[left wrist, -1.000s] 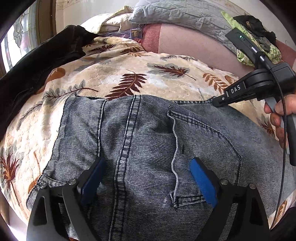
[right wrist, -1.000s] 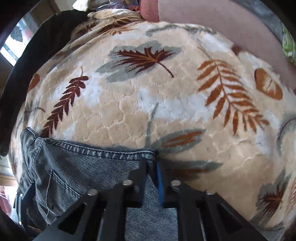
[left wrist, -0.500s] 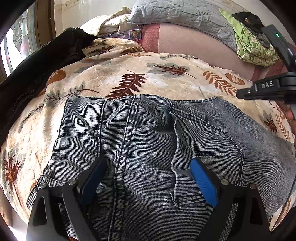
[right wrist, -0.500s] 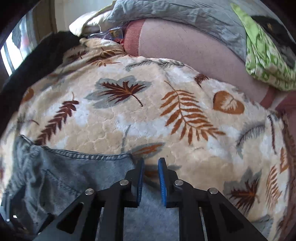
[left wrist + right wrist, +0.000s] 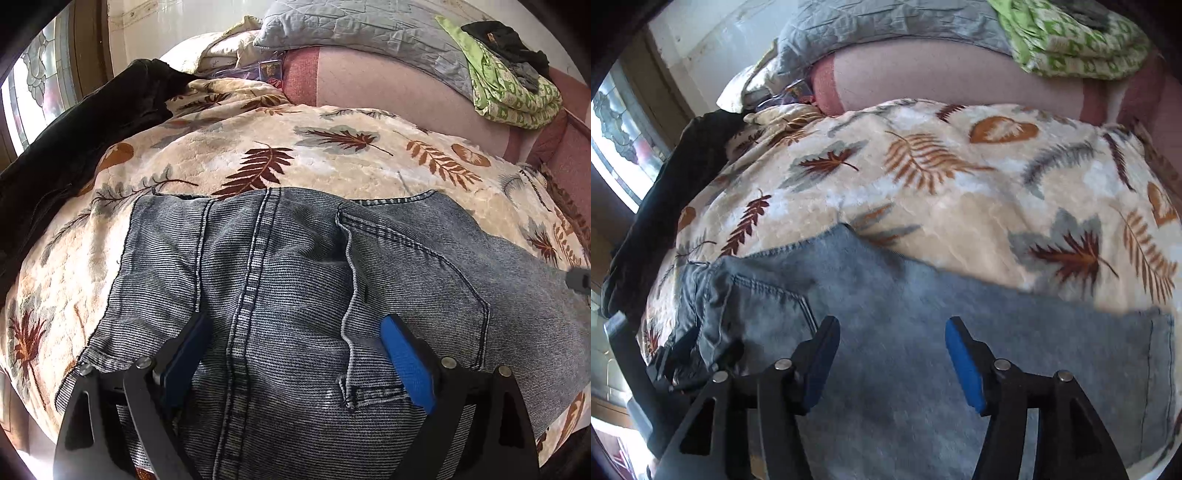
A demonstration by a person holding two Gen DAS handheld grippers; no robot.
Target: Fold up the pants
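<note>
Left wrist view: the left gripper (image 5: 295,358) stands wide open, holding nothing, directly over the jeans (image 5: 295,277) lying on the blanket (image 5: 332,166), seam running straight ahead.

Right wrist view: the right gripper (image 5: 892,356) is open and empty above the jeans (image 5: 905,302), whose far edge lies ahead.

right gripper (image 5: 892,334) jaws apart, over jeans (image 5: 905,354)

Daylit patterned-glass window (image 5: 40,96) at left; leaf-print blanket (image 5: 332,162) covers the bed
</note>
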